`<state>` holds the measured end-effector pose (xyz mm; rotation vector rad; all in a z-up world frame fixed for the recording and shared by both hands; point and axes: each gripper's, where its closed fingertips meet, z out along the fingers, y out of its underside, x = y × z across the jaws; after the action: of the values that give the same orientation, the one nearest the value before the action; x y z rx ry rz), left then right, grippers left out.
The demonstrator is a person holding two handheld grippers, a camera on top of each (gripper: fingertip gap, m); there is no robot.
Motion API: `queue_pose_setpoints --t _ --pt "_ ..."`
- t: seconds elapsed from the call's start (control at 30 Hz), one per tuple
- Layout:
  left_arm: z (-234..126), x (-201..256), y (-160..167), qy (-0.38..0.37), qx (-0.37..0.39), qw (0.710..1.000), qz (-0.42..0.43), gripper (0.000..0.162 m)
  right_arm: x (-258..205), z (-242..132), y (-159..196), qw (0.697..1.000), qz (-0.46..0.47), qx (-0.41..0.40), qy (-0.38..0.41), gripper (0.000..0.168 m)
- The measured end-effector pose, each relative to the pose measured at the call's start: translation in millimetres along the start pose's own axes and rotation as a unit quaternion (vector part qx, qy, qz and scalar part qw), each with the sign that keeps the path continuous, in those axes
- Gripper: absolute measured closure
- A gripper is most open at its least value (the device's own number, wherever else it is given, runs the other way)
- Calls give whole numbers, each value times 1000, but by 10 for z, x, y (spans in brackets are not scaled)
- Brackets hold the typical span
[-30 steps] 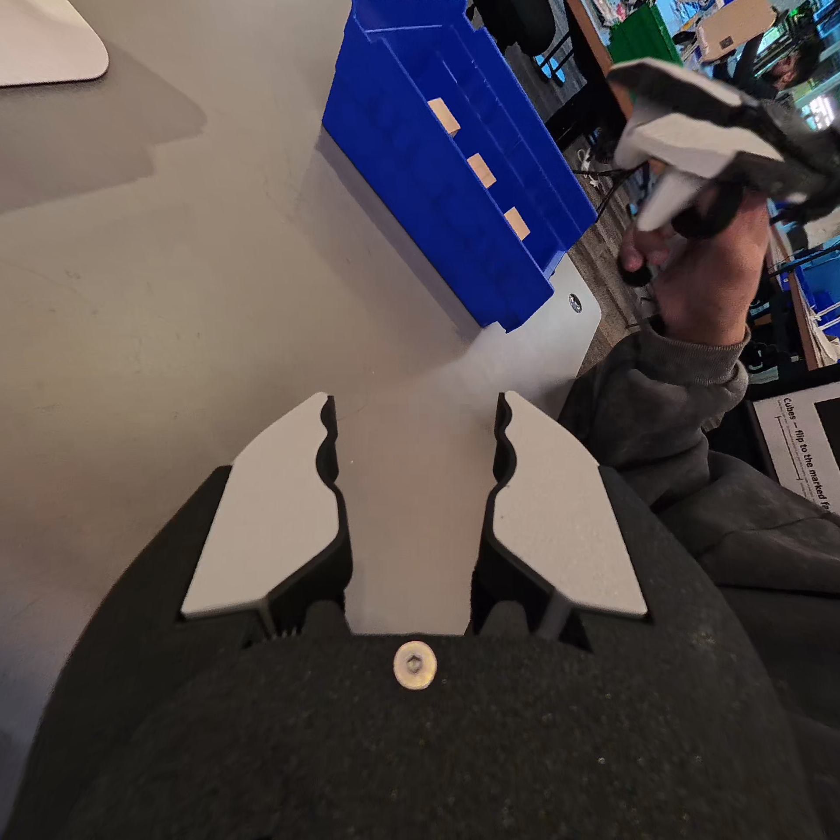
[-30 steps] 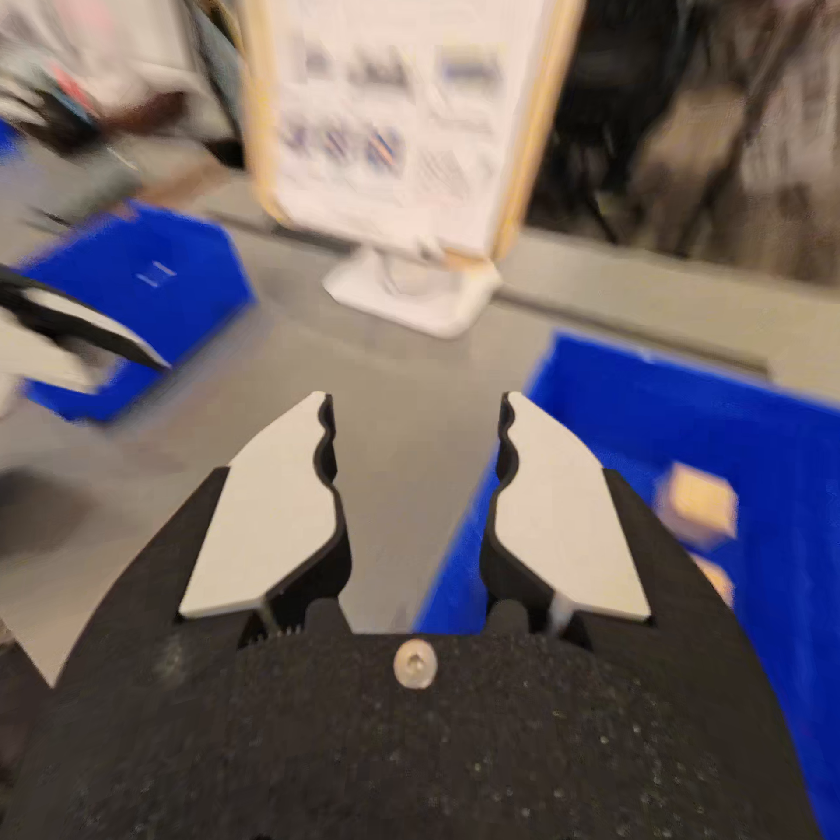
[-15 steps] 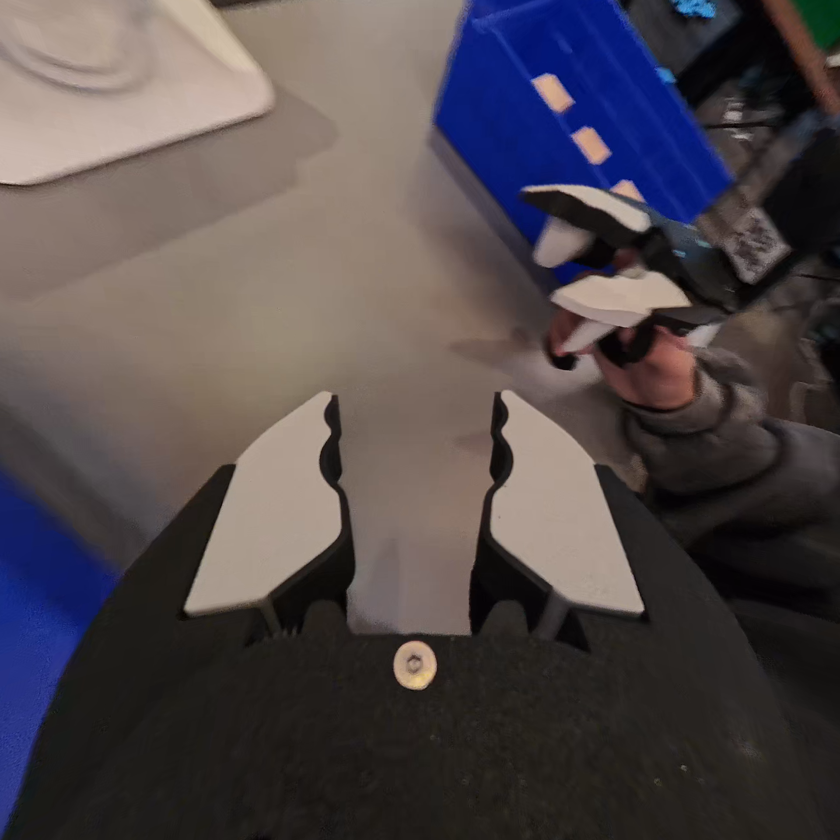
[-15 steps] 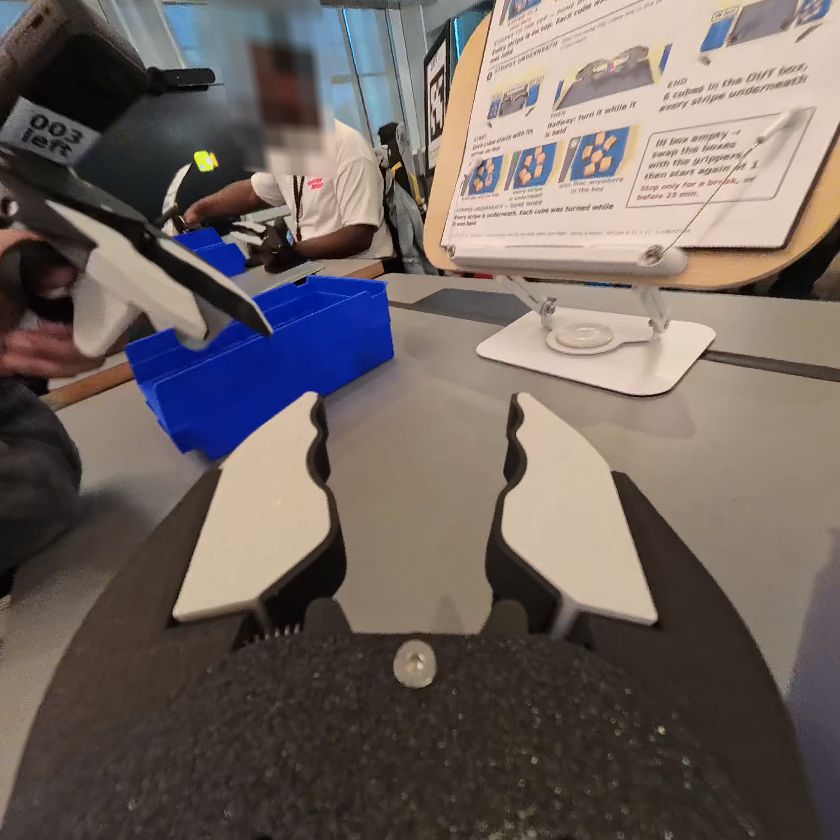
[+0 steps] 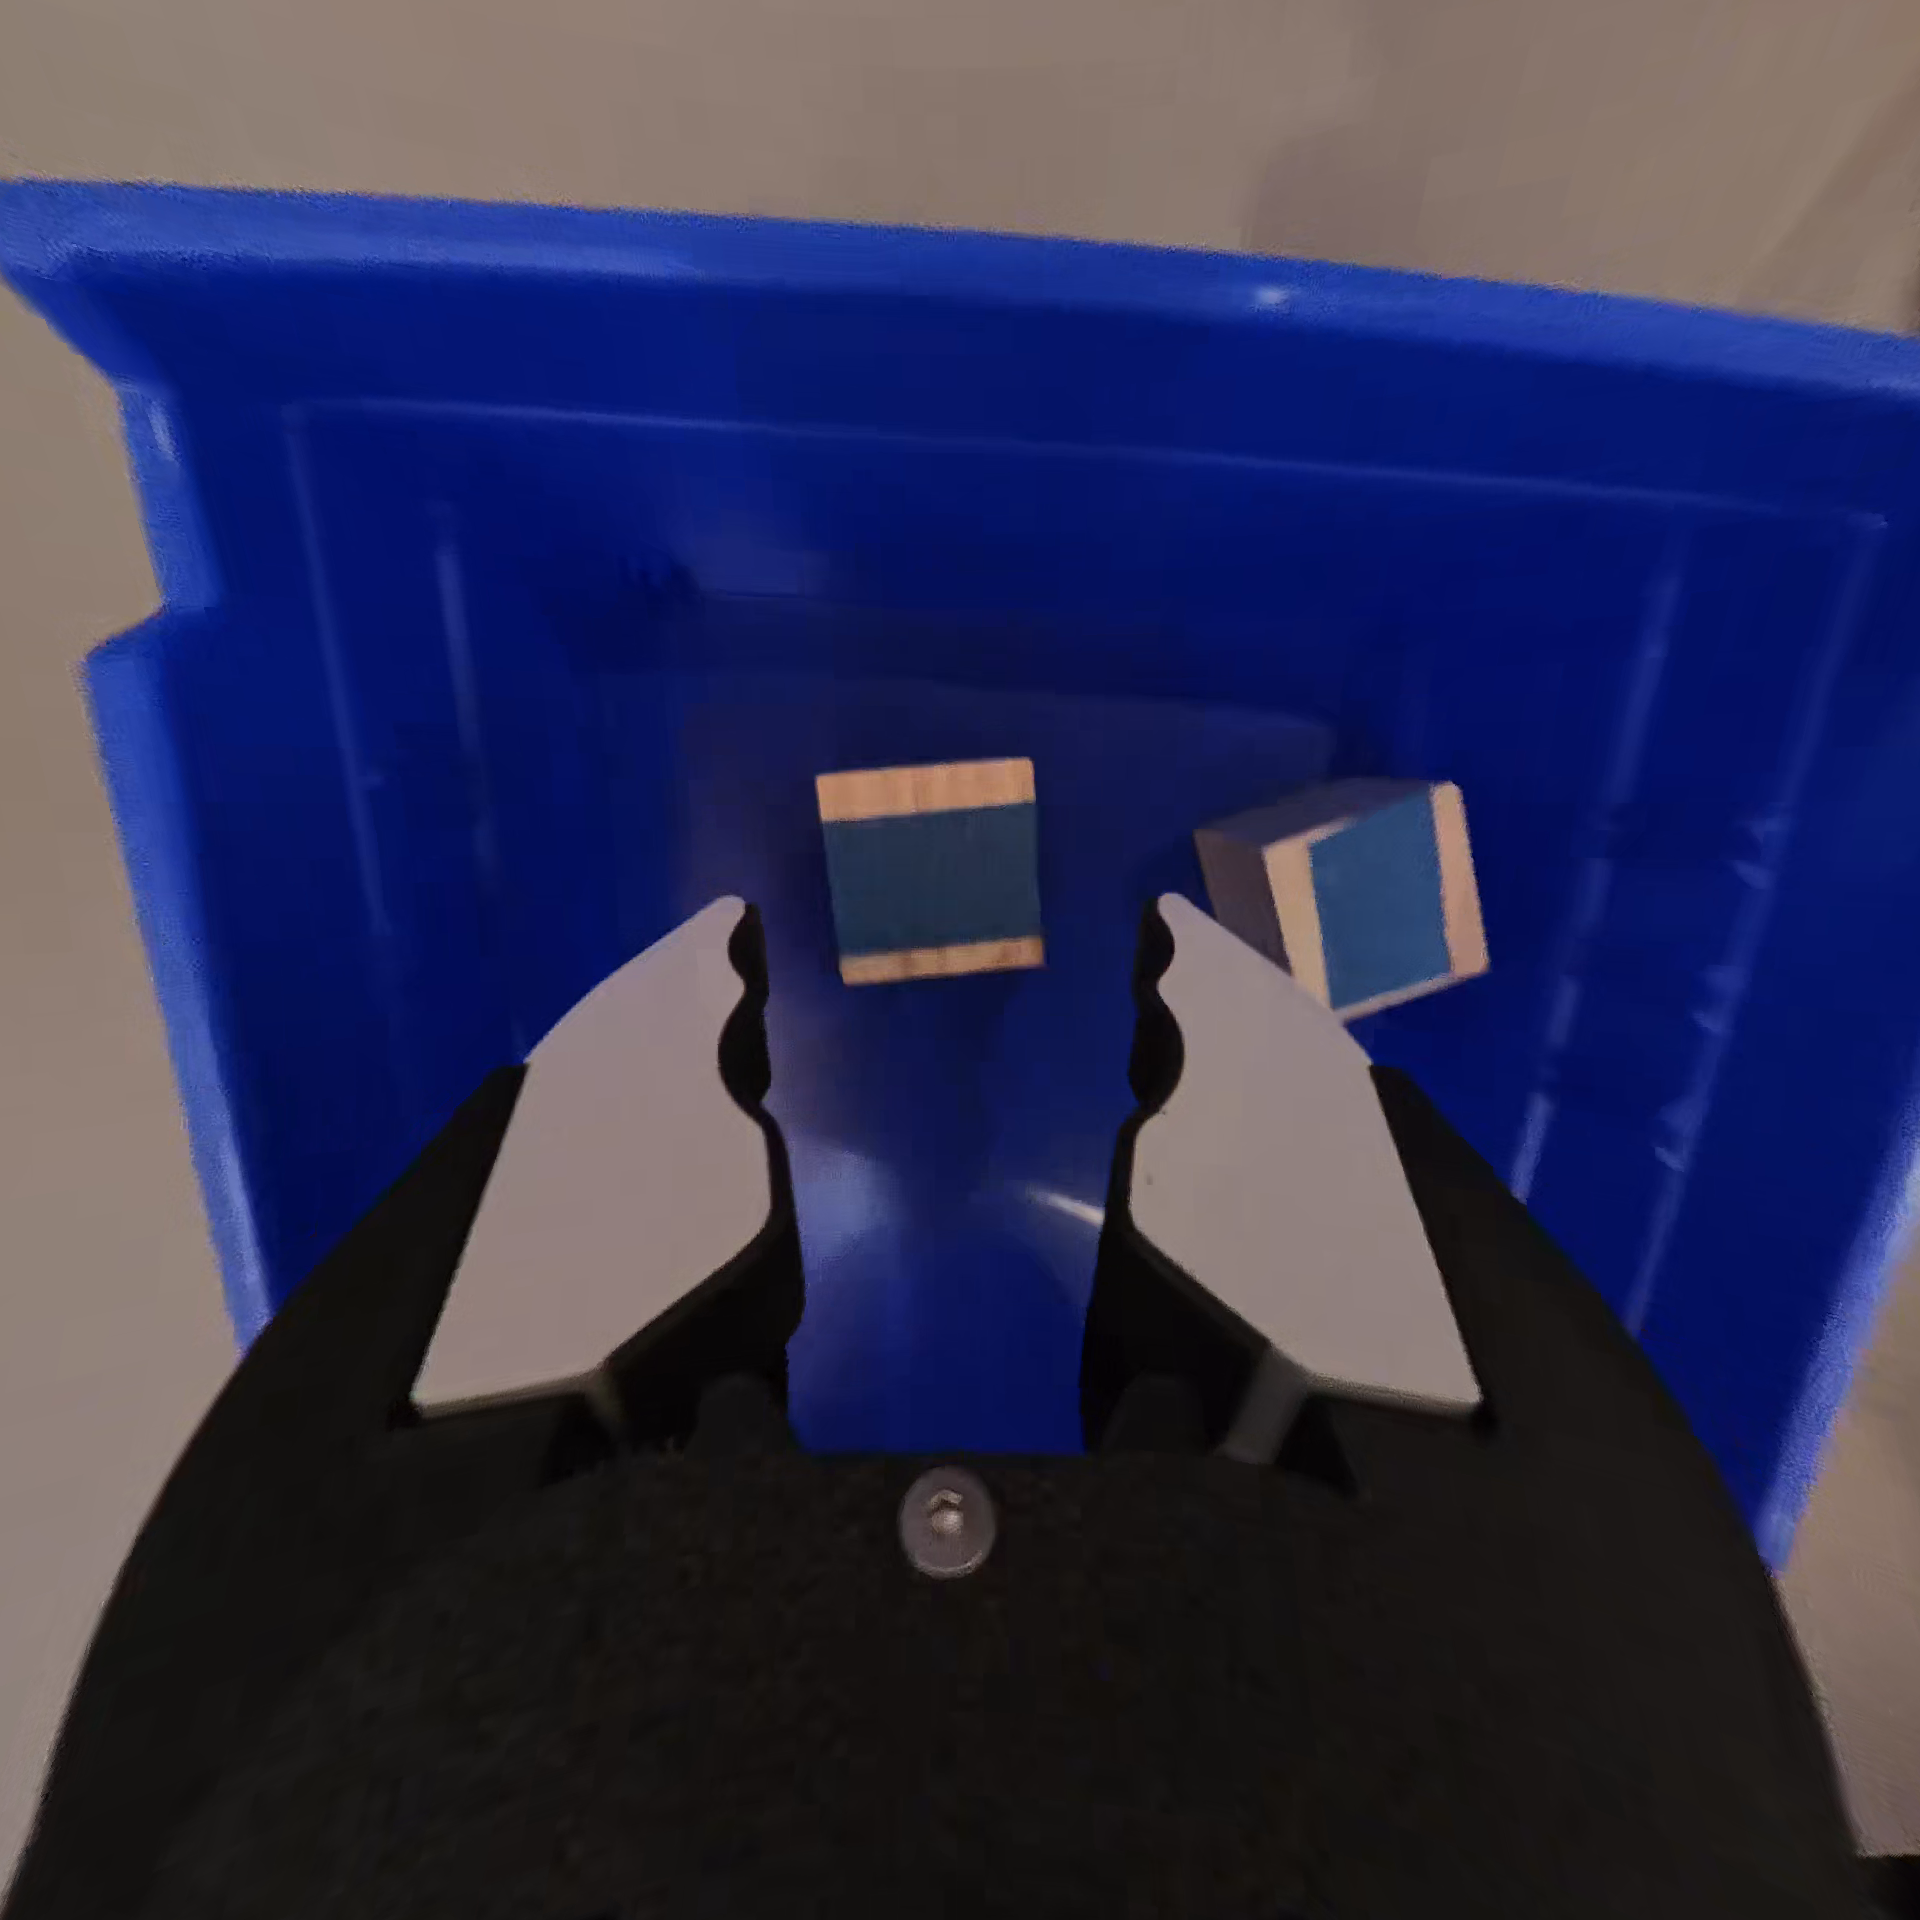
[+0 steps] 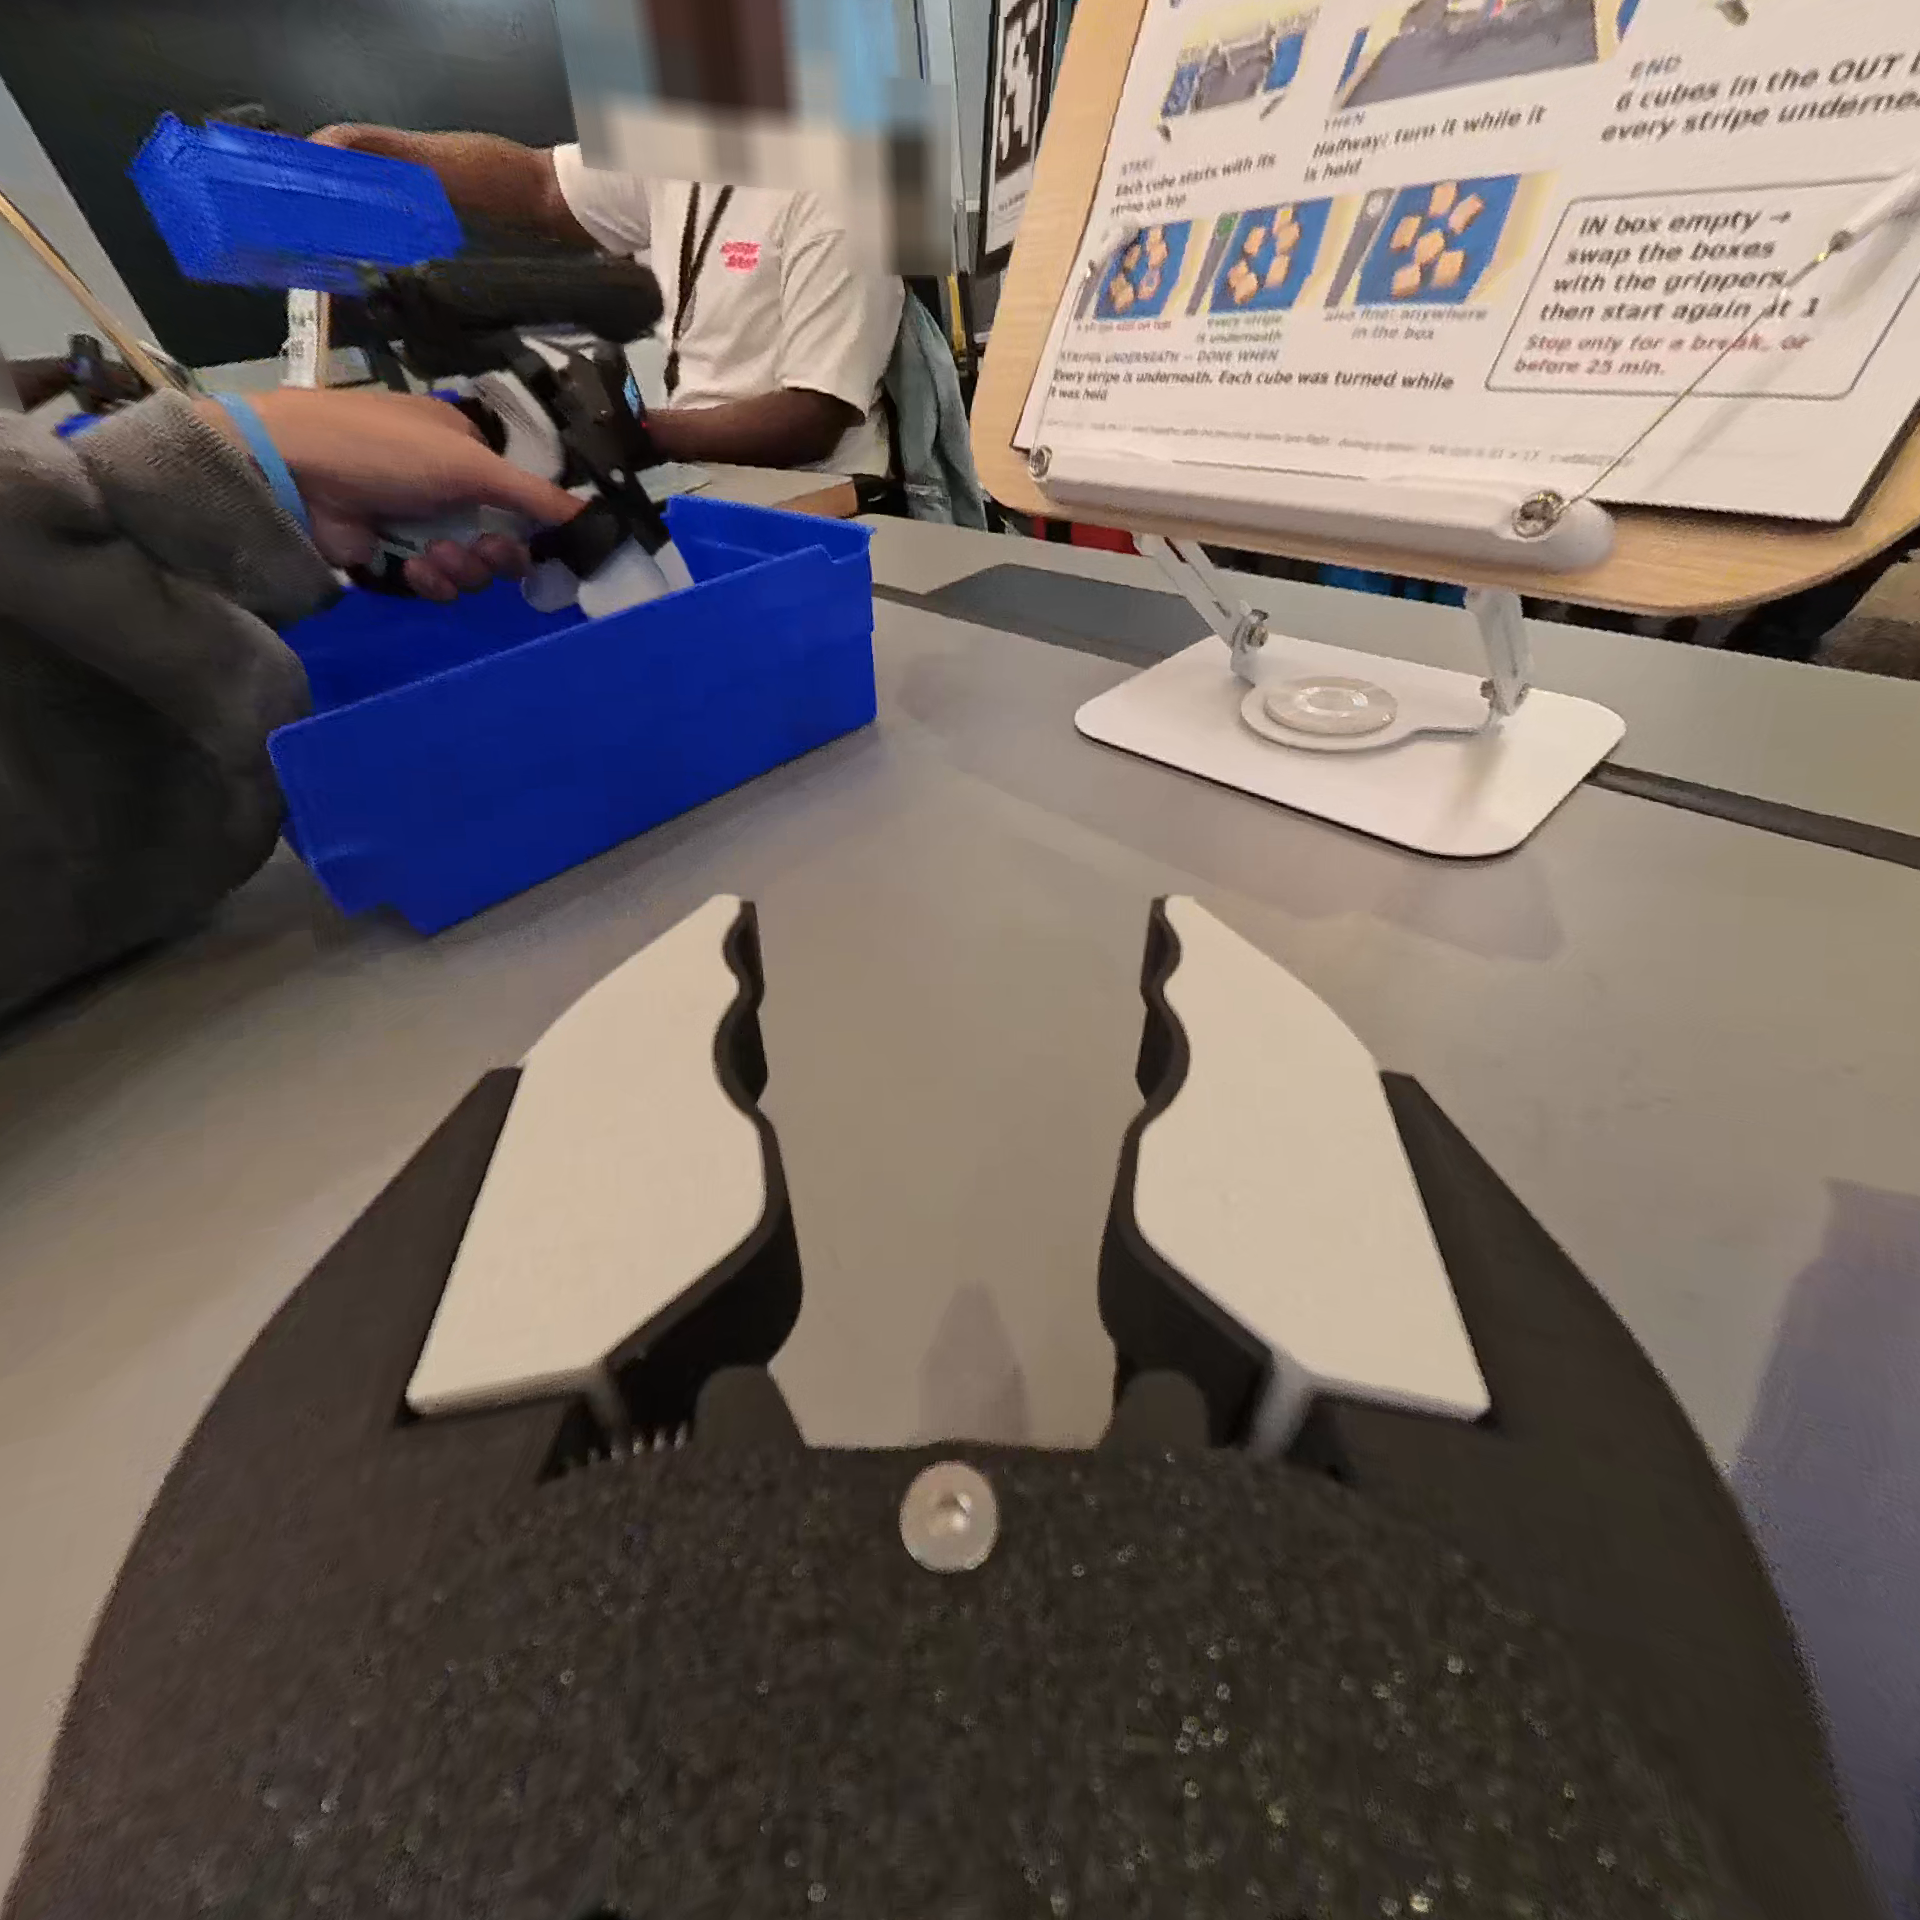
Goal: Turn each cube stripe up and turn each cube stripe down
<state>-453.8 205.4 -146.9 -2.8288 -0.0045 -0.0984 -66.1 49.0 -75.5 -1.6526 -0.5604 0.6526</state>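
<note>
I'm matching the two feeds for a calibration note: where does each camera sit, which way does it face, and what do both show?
Left wrist view: on the left gripper, looking down into the blue bin at two striped cubes; own jaws open.
Right wrist view: on the right gripper, low over the grey table, facing the instruction stand; own jaws open, empty.
Shared: that bin and the left gripper reaching into it.

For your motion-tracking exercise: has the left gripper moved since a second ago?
Yes. The left gripper swung from over bare table to above the blue bin, its open fingers now pointing down at a striped cube.
</note>
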Motion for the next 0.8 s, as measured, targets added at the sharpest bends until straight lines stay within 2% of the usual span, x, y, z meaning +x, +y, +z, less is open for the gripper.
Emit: queue_pose_setpoints --t 0.1,0.13,0.17,0.33,0.57,0.7,0.8 --pt "214 -58 -3 -29 -32 999 5 95 43 -6 30 999 34 -1 -7 98" --pt "266 -79 20 -39 -44 998 7 99 59 -6 42 999 45 -2 -9 98" --pt "295 -86 48 -43 -54 998 9 116 71 -5 57 998 55 -5 -11 98" --pt "172 -120 177 -78 -67 994 36 118 96 -9 82 997 72 -9 -17 99" --pt "-667 297 291 14 60 997 44 118 16 -28 -5 998 57 -8 -25 100" --pt "-1105 912 500 106 132 982 86 118 -3 -66 -81 999 32 -6 -19 100" --pt "-1259 1502 722 191 156 961 126 118 -24 -94 -119 999 25 -7 -22 101"
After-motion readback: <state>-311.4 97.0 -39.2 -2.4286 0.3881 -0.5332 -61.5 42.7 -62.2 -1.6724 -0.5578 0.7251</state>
